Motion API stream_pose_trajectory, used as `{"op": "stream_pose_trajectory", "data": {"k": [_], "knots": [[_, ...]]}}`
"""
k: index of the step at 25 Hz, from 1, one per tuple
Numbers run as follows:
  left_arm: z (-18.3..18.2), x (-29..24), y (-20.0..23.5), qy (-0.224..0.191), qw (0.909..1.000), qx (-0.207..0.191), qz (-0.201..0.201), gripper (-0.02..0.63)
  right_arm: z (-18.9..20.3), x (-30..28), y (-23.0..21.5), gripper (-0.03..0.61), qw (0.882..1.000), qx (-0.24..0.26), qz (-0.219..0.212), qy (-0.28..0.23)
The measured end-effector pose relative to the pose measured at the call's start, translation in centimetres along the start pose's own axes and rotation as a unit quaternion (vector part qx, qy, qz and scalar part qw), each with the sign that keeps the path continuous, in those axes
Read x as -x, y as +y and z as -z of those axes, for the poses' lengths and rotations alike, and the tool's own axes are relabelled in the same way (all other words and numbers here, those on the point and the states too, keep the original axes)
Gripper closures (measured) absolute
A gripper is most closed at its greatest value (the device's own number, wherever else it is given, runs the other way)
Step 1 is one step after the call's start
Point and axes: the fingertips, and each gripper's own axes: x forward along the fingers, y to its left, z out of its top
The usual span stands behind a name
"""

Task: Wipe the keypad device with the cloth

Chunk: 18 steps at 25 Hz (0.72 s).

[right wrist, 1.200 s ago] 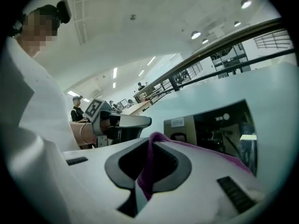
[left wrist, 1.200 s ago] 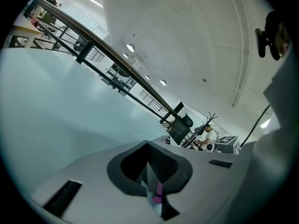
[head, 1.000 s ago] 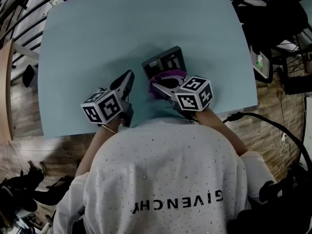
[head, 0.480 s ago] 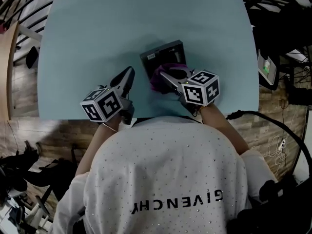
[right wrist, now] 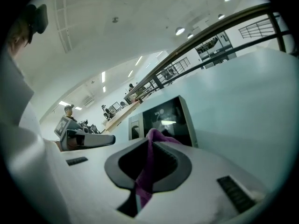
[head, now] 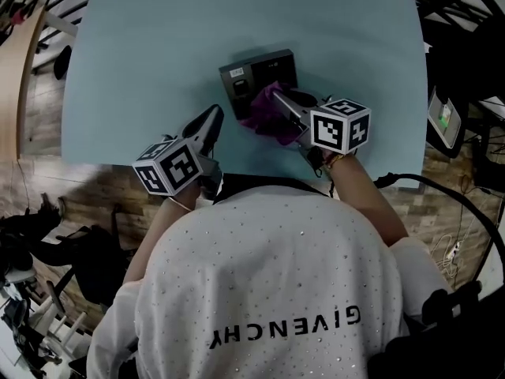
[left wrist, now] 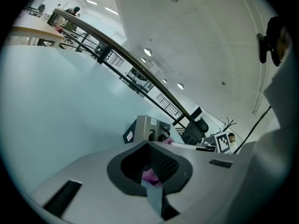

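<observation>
Cloth (head: 263, 115) shifted further up keypad device (head: 251, 71), right claw (head: 282, 101) clamping it

Head overhead; 2 gripper views low, share keypad device (head: 256, 69).

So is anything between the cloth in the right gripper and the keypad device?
Nothing visible. The purple cloth, clamped in the right gripper, lies against the keypad device at its near right part. The left gripper sits off to the left, apart from both.
</observation>
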Motion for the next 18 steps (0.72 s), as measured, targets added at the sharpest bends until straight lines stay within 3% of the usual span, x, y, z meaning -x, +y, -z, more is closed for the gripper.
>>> {"op": "stream_pose_trajectory", "data": {"k": [10,18], "knots": [[2.2,-0.1,-2.3,0.002,0.9997,0.001,-0.026,0.618,-0.3,1.9,-2.6,0.560,1.000,-0.015,-0.011,-0.026],[2.4,0.7,-3.0,-0.021,0.9981,-0.001,-0.058,0.618,-0.5,3.0,-4.5,0.560,0.998,-0.031,-0.019,-0.043]]}}
